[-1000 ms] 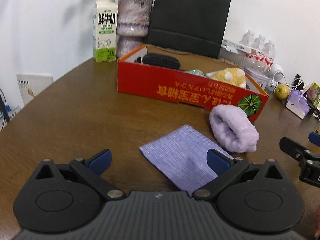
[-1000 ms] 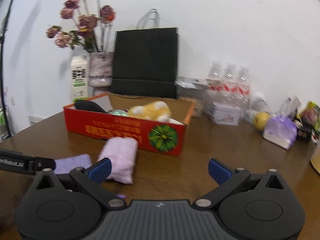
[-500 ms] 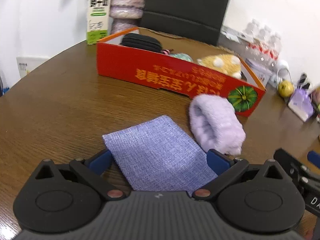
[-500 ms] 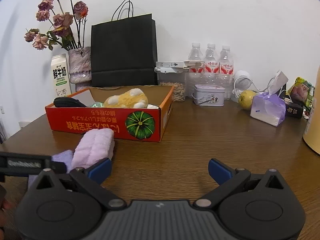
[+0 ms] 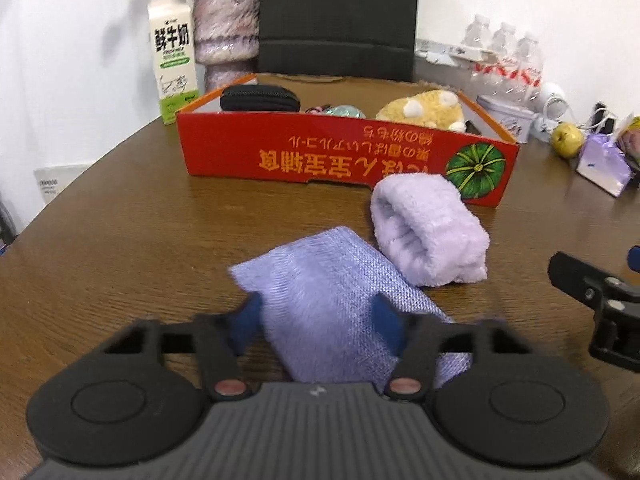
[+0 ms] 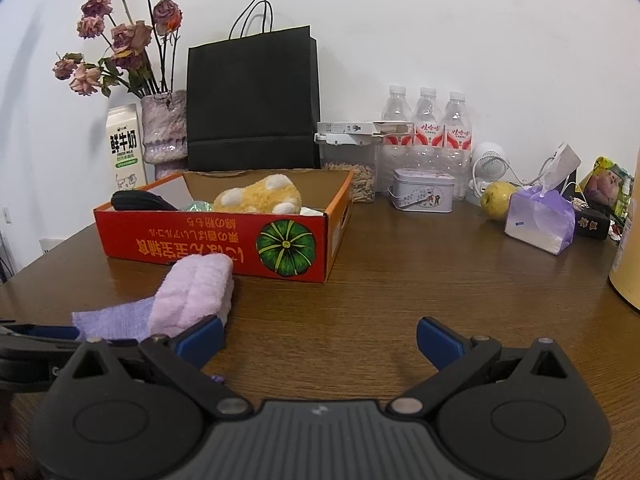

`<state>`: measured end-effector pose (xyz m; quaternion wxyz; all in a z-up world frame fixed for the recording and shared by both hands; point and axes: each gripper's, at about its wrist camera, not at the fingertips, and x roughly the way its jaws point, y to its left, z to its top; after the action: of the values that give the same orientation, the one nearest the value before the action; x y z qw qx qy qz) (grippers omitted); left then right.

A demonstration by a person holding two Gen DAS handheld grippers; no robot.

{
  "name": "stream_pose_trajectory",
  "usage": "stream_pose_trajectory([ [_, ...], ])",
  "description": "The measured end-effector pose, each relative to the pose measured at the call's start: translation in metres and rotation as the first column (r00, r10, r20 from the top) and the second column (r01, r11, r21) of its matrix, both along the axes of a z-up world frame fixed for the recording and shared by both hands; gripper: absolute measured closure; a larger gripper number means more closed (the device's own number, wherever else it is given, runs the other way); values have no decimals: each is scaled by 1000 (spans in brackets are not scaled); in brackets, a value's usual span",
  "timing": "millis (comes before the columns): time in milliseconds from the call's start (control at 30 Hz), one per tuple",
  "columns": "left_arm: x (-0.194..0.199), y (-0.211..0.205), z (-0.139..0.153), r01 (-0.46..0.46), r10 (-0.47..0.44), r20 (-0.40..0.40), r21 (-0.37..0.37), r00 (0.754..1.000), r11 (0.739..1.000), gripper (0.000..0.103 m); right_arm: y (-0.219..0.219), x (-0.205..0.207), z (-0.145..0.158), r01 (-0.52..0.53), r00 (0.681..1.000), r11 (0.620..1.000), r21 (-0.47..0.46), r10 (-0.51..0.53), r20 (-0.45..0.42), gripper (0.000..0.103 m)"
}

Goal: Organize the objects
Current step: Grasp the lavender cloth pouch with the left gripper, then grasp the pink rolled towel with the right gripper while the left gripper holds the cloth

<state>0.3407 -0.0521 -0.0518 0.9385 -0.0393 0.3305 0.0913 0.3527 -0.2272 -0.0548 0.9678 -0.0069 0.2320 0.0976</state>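
A flat purple woven cloth (image 5: 320,280) lies on the brown table, its near end raised between the fingers of my left gripper (image 5: 318,318), which is closing on it. A rolled lilac towel (image 5: 428,228) lies beside it, in front of the red cardboard box (image 5: 320,160). The box holds a black case (image 5: 258,98), a green item and a yellow plush (image 5: 424,110). My right gripper (image 6: 318,338) is open and empty, hovering above the table right of the towel (image 6: 192,288) and the cloth (image 6: 112,318).
A milk carton (image 5: 174,58), a vase with dried flowers (image 6: 164,136) and a black paper bag (image 6: 252,100) stand behind the box. Water bottles (image 6: 426,128), a tin (image 6: 422,190), an apple (image 6: 496,200) and a tissue pack (image 6: 536,218) crowd the back right.
My left gripper has moved forward over the purple cloth and its fingers have narrowed around it, bunching and lifting its near end. My right gripper has stayed open and shifted slightly.
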Motion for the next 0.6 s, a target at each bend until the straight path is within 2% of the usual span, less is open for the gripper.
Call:
stream_pose_trajectory([
  [33, -2, 2, 0, 7, -7, 6, -5, 1000, 1000, 72, 0, 0, 0, 0, 1000, 1000, -2, 0, -1, 0],
  [67, -4, 6, 1, 16, -16, 13, -22, 1000, 1000, 84, 1, 0, -1, 0, 1000, 1000, -3, 0, -3, 0],
  [167, -6, 17, 1, 37, -36, 22, -61, 999, 997, 94, 2, 2, -2, -1, 1000, 1000, -9, 1, -7, 0],
  [333, -10, 29, 4, 36, -34, 43, -50, 998, 998, 95, 3, 1, -2, -6, 1000, 1000, -10, 6, 3, 0],
  [600, -16, 50, 13, 14, -11, 107, -24, 994, 1000, 96, 14, -15, 5, -76, 992, 997, 14, 75, 106, 0],
])
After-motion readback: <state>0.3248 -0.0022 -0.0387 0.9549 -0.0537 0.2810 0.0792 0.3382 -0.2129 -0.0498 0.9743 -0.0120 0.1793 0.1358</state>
